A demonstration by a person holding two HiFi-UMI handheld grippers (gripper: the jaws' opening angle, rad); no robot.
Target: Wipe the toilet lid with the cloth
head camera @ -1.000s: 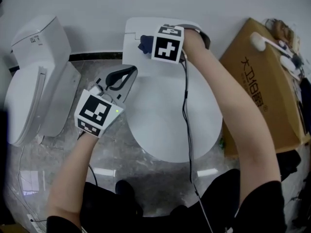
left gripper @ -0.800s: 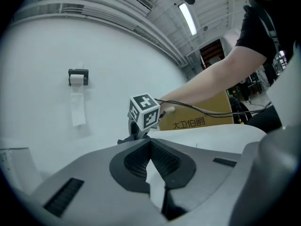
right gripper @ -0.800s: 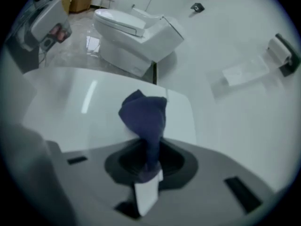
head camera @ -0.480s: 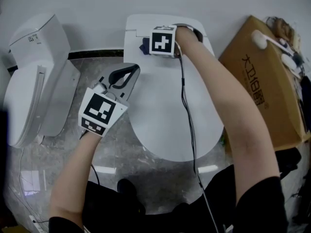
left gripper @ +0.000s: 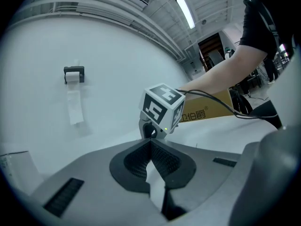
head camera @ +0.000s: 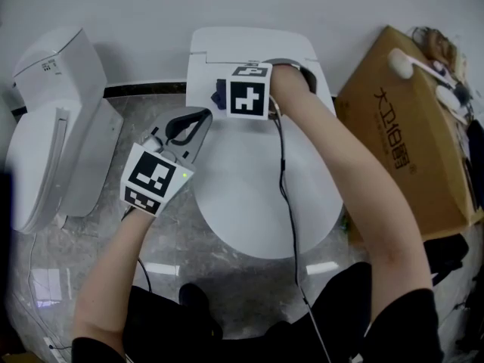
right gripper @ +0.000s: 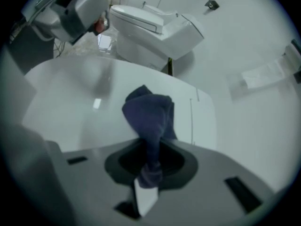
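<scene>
Wiping a white toilet lid (head camera: 257, 195) with a dark blue cloth (right gripper: 149, 114).

The right gripper (right gripper: 149, 173) clamps the cloth, bunched at the toilet lid's hinge end. The left gripper (head camera: 185, 125), jaws closed together on nothing, hovers beside the lid's left edge. The wipe looks under way at the rear; next, the cloth likely needs drawing toward the lid's front, pressed flat.

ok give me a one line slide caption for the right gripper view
Right gripper shut on a dark blue cloth over the white toilet lid, second toilet behind.
</scene>
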